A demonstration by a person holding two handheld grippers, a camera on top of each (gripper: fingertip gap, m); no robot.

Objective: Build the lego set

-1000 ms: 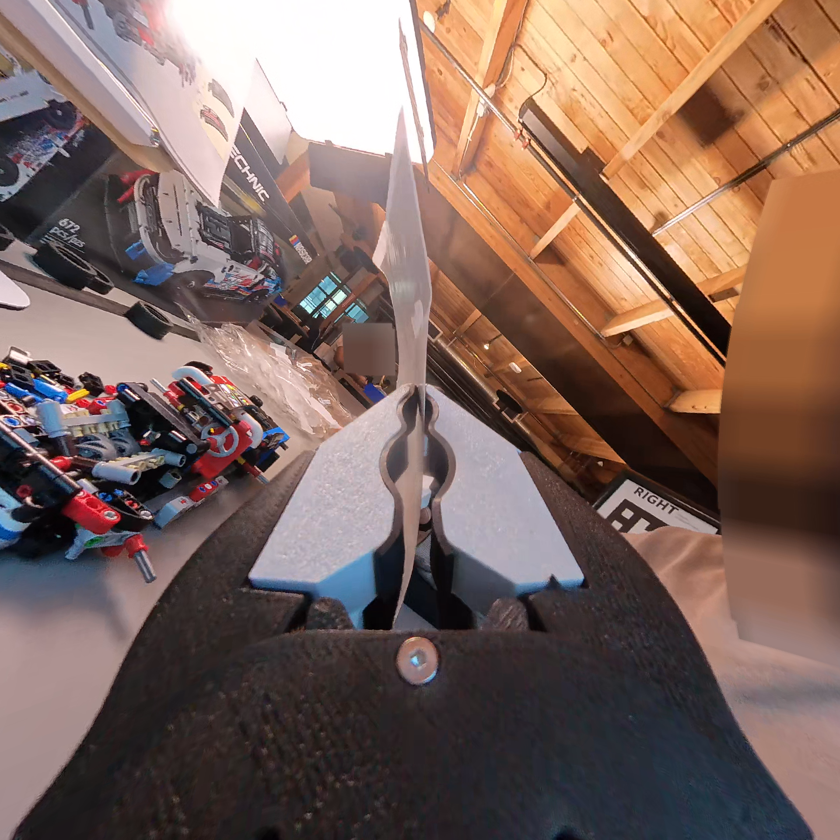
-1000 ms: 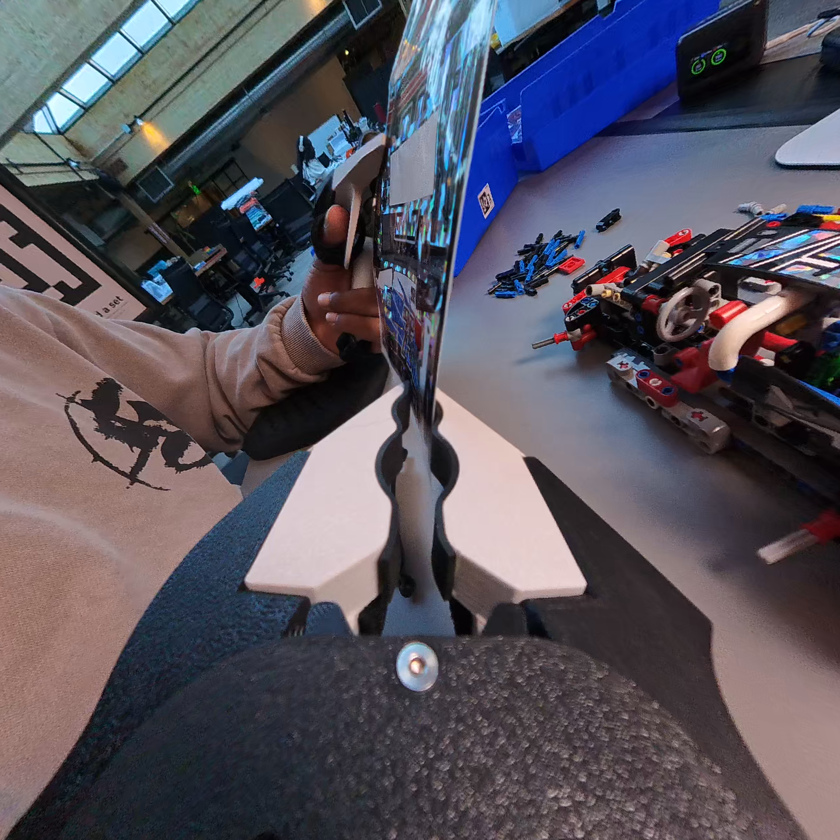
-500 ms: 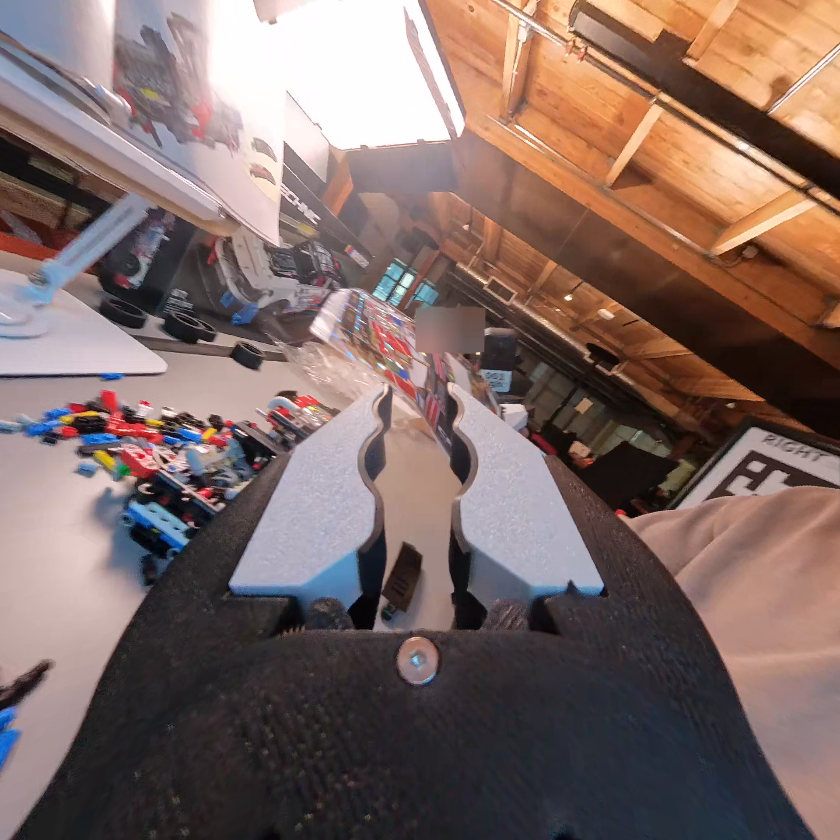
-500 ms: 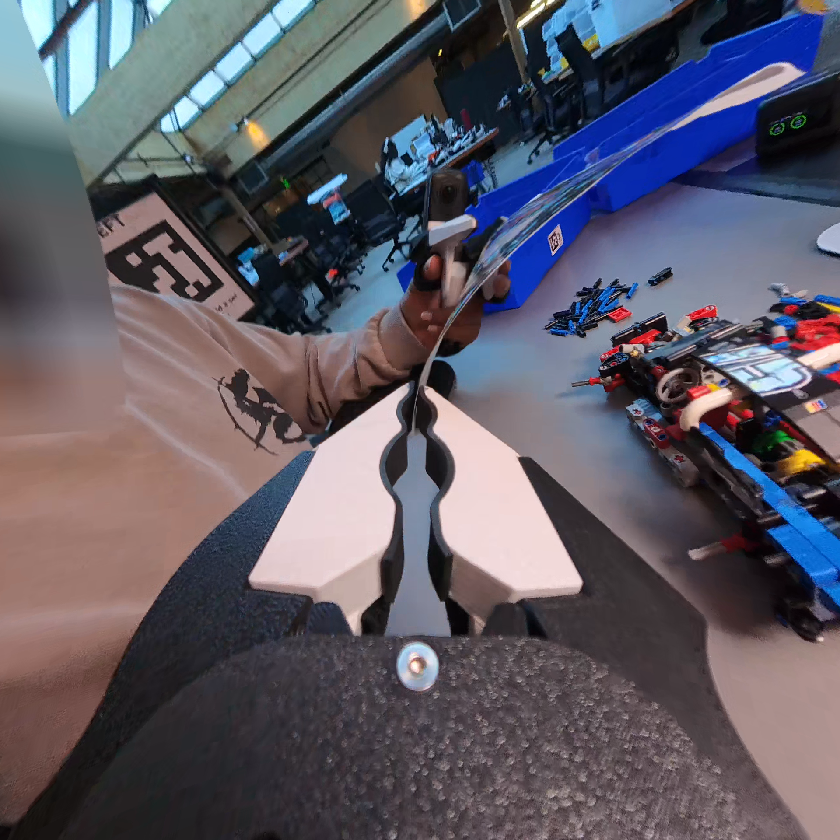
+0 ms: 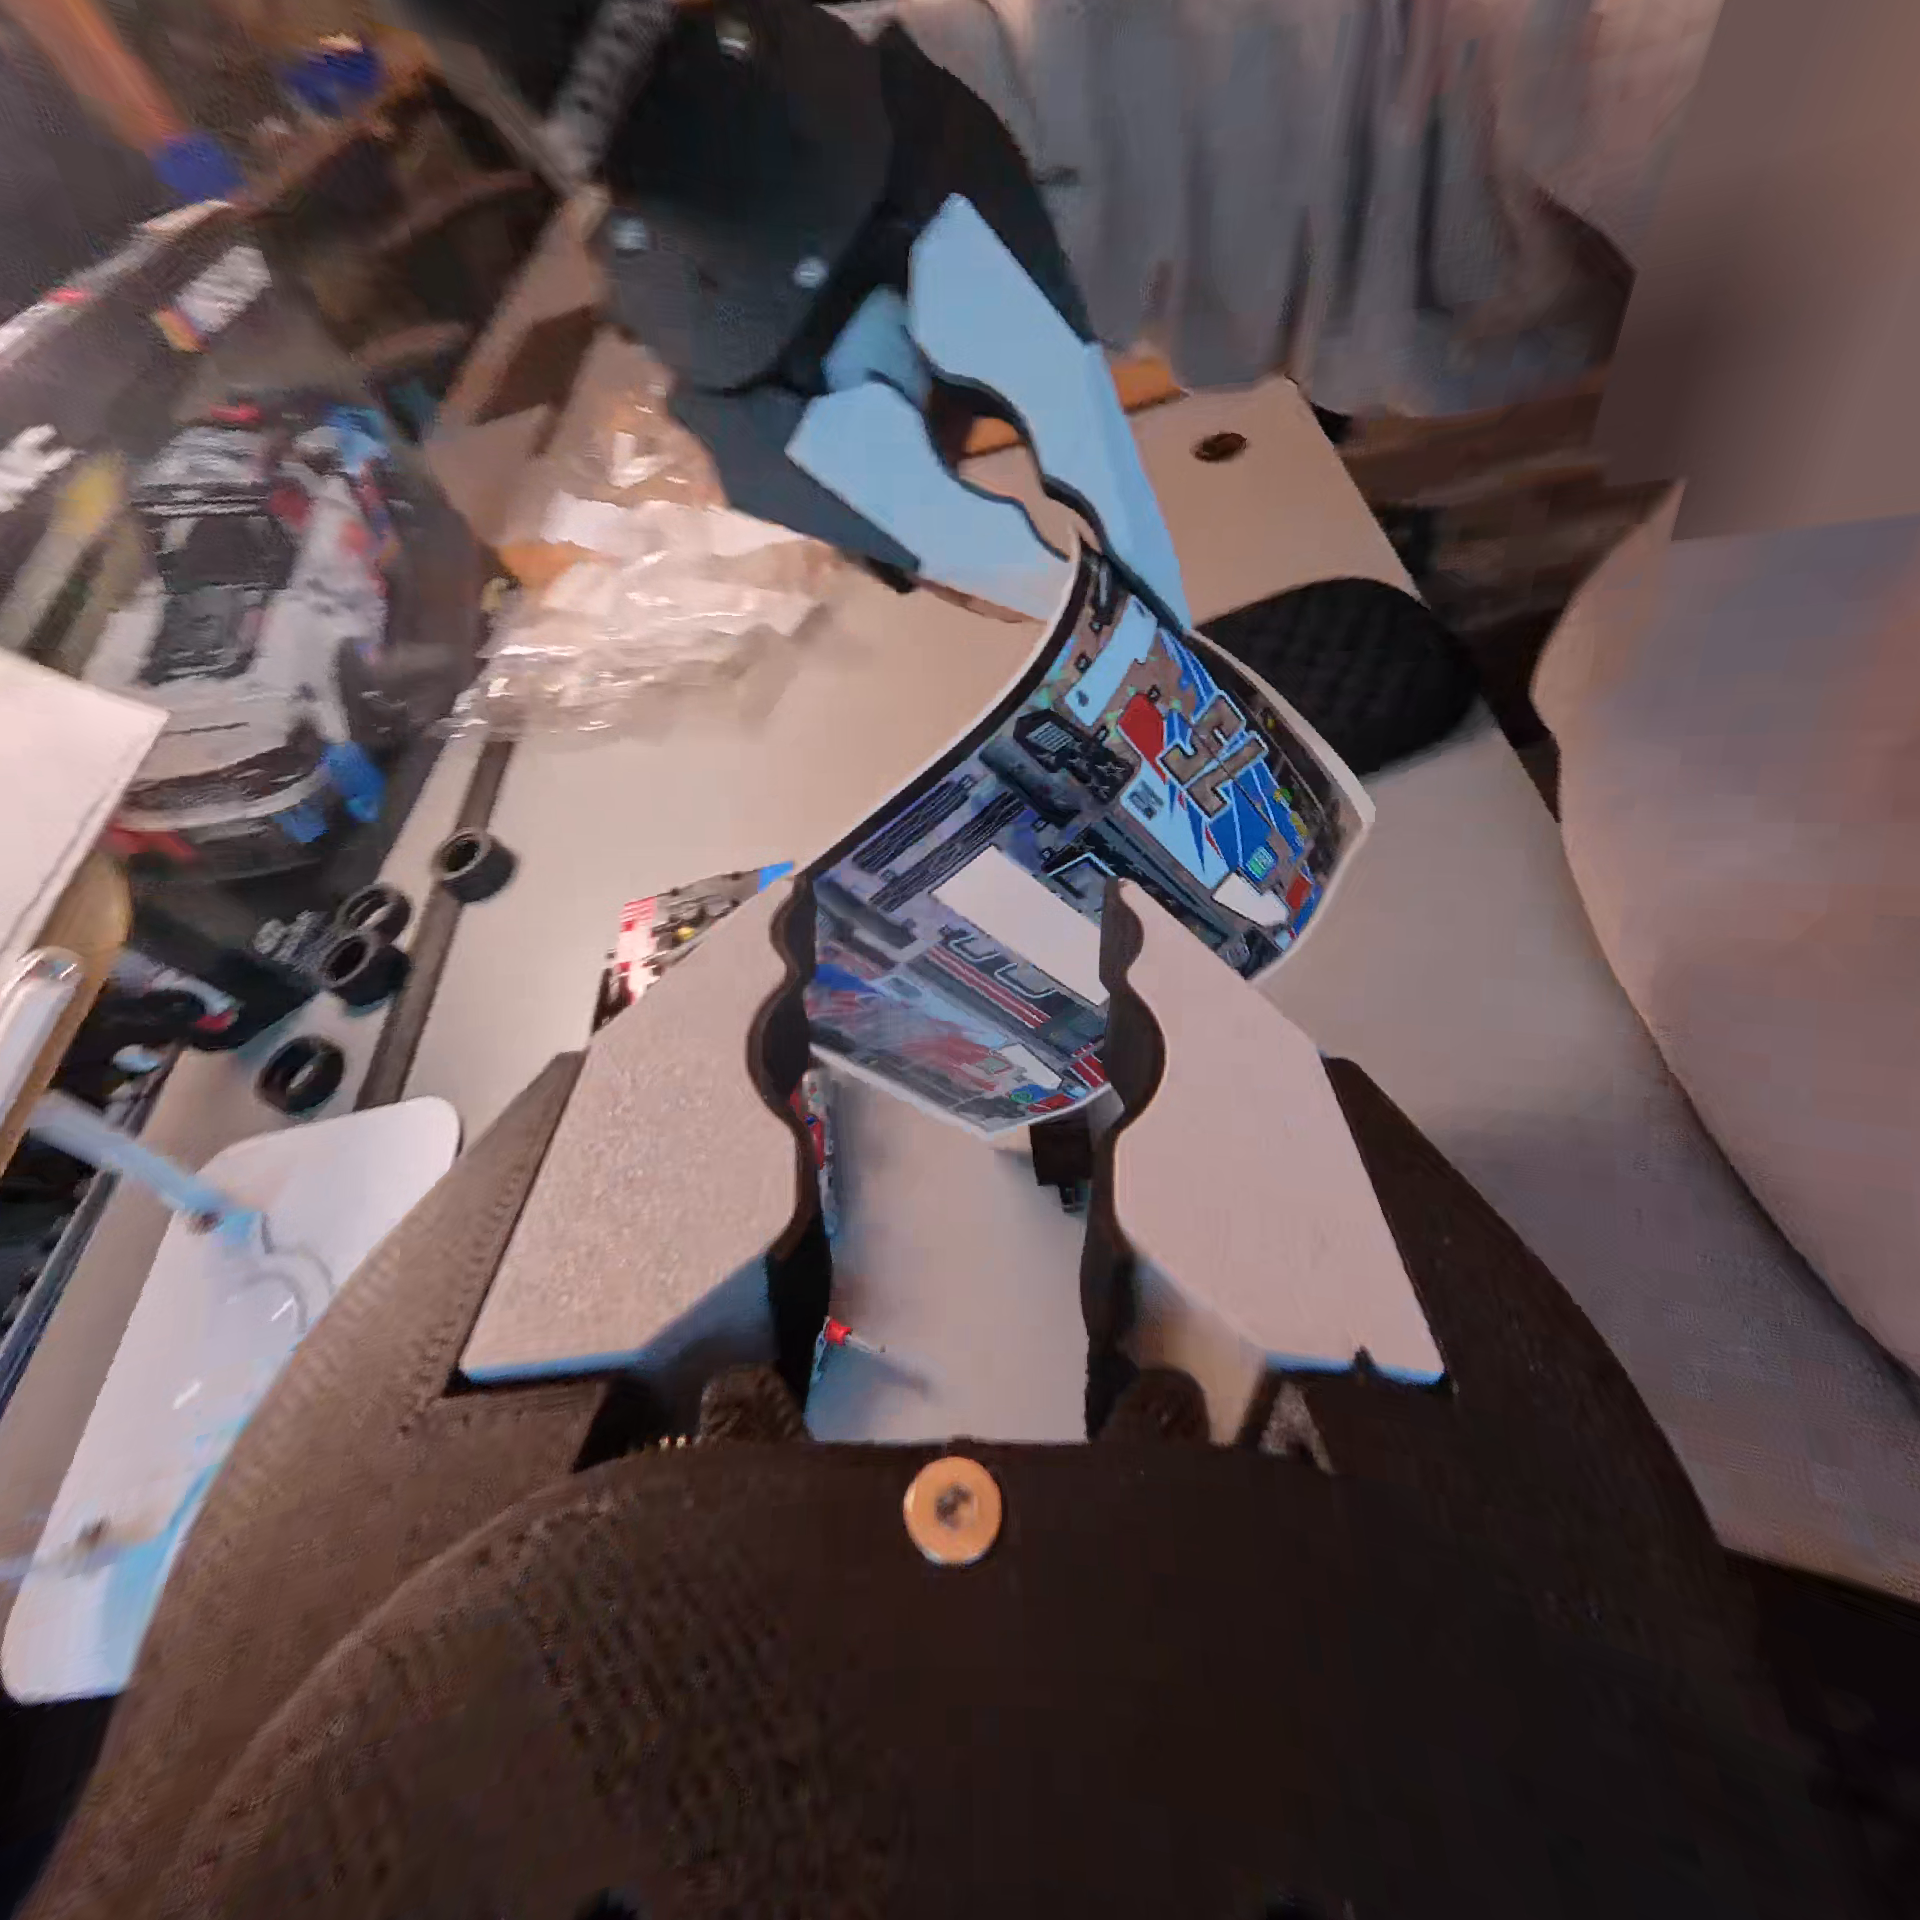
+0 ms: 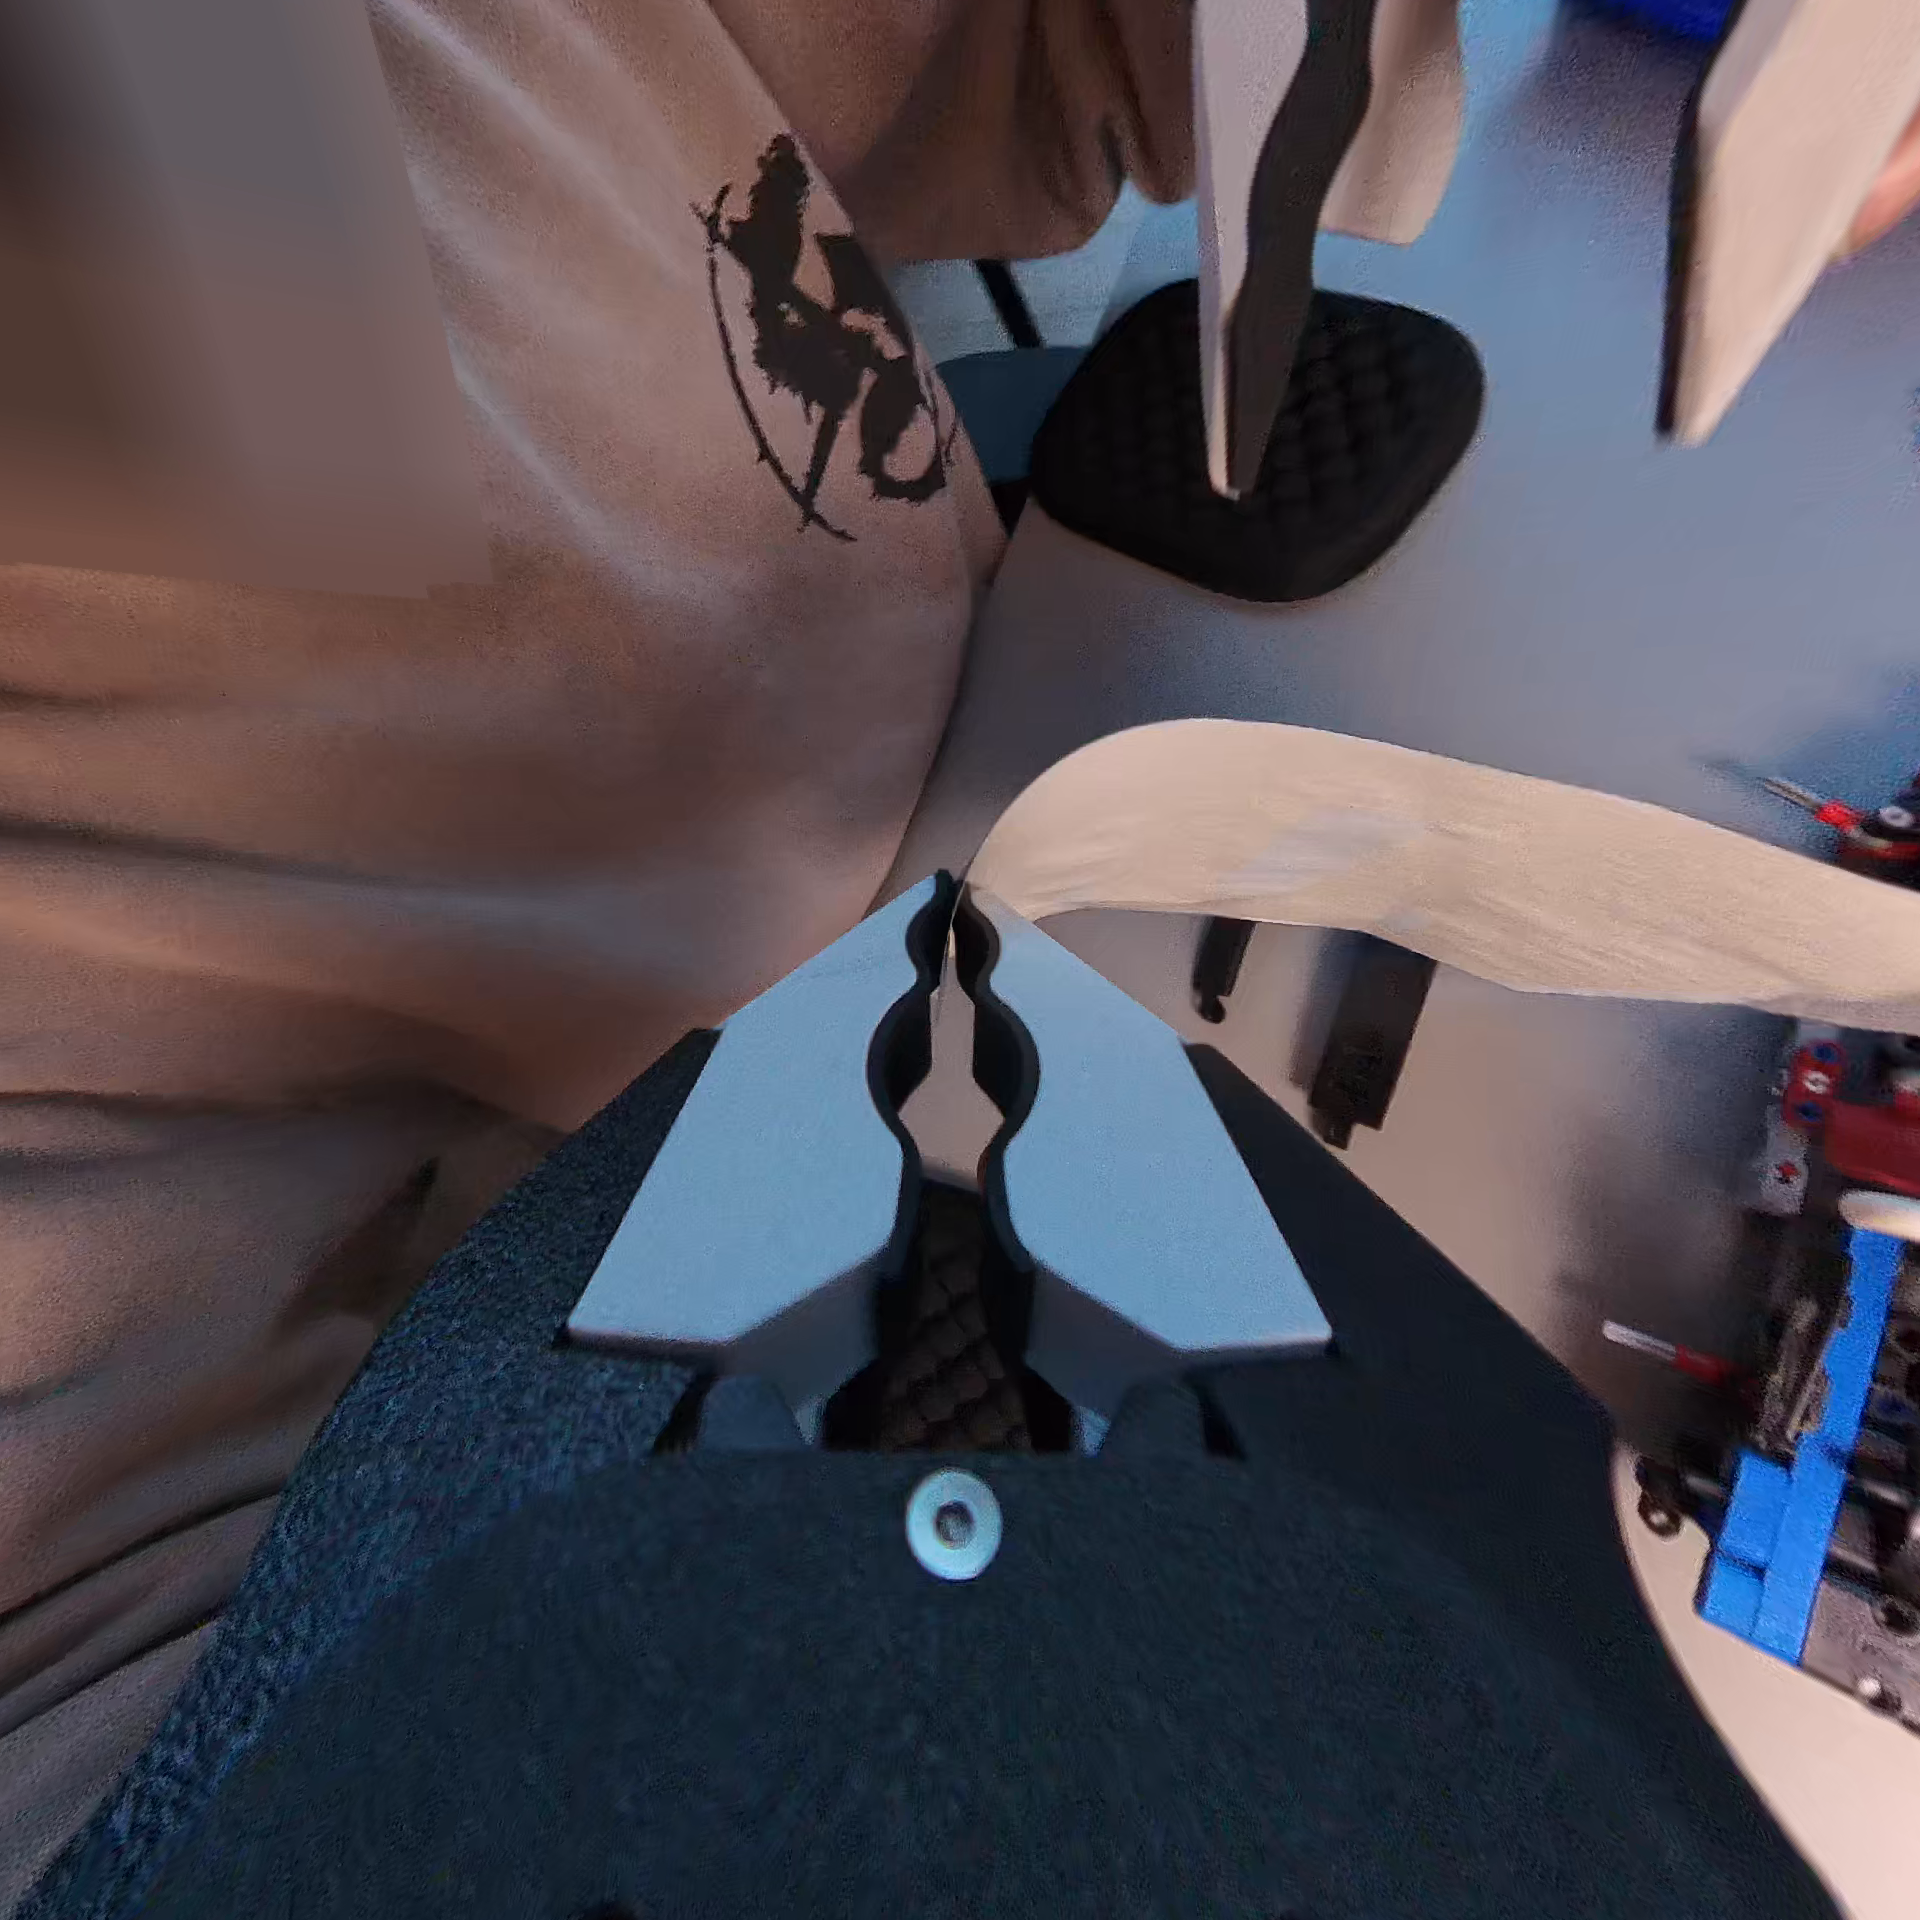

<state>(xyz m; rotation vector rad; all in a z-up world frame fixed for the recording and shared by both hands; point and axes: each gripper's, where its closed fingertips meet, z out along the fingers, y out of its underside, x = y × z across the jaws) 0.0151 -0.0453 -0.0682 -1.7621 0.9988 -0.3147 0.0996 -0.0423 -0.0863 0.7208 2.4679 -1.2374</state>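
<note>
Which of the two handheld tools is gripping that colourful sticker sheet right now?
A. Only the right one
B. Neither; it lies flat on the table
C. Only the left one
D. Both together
A: the right gripper has its jaws shut on one edge of the sticker sheet, which curls away from it, while the left gripper has its jaws spread open with the sheet beyond them.

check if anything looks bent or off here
The sticker sheet is bent into a sharp curl: the right gripper pinches only one edge, while the open left gripper holds nothing.
</note>
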